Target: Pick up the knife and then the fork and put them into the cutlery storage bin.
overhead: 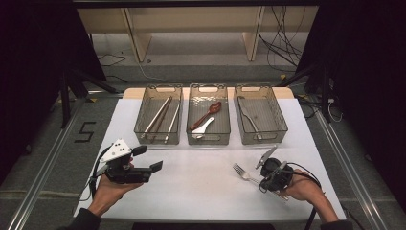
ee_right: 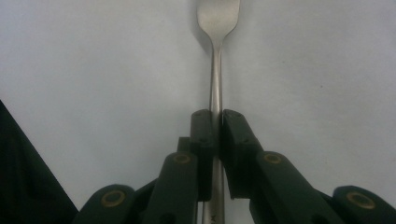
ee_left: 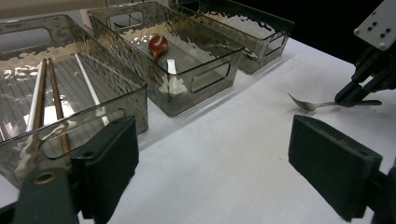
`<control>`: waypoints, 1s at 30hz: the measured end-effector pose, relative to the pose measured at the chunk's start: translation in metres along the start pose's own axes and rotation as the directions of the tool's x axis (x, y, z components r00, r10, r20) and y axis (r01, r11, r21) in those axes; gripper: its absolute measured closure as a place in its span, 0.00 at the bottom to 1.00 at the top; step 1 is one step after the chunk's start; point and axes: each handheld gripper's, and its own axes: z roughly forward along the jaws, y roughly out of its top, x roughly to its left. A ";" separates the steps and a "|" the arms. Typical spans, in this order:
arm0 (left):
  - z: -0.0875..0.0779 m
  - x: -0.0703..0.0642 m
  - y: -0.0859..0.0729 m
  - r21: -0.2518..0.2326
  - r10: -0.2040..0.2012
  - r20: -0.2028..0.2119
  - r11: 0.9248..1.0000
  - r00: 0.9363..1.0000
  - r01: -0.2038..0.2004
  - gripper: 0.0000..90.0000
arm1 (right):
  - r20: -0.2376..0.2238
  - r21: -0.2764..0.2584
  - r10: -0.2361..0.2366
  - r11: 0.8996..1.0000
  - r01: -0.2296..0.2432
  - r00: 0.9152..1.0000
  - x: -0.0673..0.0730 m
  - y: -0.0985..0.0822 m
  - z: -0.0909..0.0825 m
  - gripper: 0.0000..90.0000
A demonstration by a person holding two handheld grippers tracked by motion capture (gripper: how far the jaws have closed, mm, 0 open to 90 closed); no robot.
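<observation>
A silver fork [overhead: 242, 172] lies on the white table at the front right, tines pointing left and away. My right gripper [overhead: 262, 181] is shut on its handle. In the right gripper view the two pads pinch the thin handle of the fork [ee_right: 215, 70] from both sides, at my right gripper [ee_right: 217, 120]. The left gripper view shows the fork [ee_left: 308, 105] low over the table with the right gripper [ee_left: 353, 95] clamped on it. My left gripper [overhead: 148, 159] is held at the front left, open, with nothing between its wide-apart pads [ee_left: 112, 158].
Three clear grey trays stand in a row at the back. The left tray [overhead: 143, 130] holds chopsticks [overhead: 160, 115]. The middle tray [overhead: 208, 140] holds a red spoon [overhead: 214, 108] and a white one. The right tray [overhead: 282, 125] holds a metal utensil [overhead: 250, 119].
</observation>
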 end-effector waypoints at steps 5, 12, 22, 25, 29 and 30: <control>0.000 0.000 0.000 0.001 0.001 0.002 1.000 1.000 -0.001 0.17 | 0.002 -0.020 0.017 1.000 -0.017 1.000 -0.002 -0.001 -0.004 0.93; 0.000 0.000 0.000 0.000 0.000 0.002 1.000 1.000 0.000 0.17 | 0.000 -0.060 0.031 0.998 -0.031 1.000 -0.006 -0.002 -0.009 0.93; 0.001 0.000 0.000 0.001 -0.001 0.003 1.000 1.000 0.001 0.17 | -0.017 -0.147 0.085 0.985 -0.086 0.996 -0.013 -0.003 -0.018 0.93; 0.001 0.000 0.000 0.001 0.001 0.003 1.000 1.000 -0.001 0.17 | -0.031 -0.189 0.108 0.976 -0.112 0.994 -0.015 -0.003 -0.021 0.93; 0.001 0.000 0.000 0.003 0.001 0.002 1.000 1.000 -0.001 0.17 | -0.046 -0.232 0.135 0.962 -0.142 0.990 -0.020 -0.003 -0.026 0.93; 0.001 0.000 -0.001 0.003 0.000 0.003 1.000 1.000 0.000 0.17 | -0.047 -0.239 0.141 0.960 -0.148 0.989 -0.021 -0.003 -0.027 0.93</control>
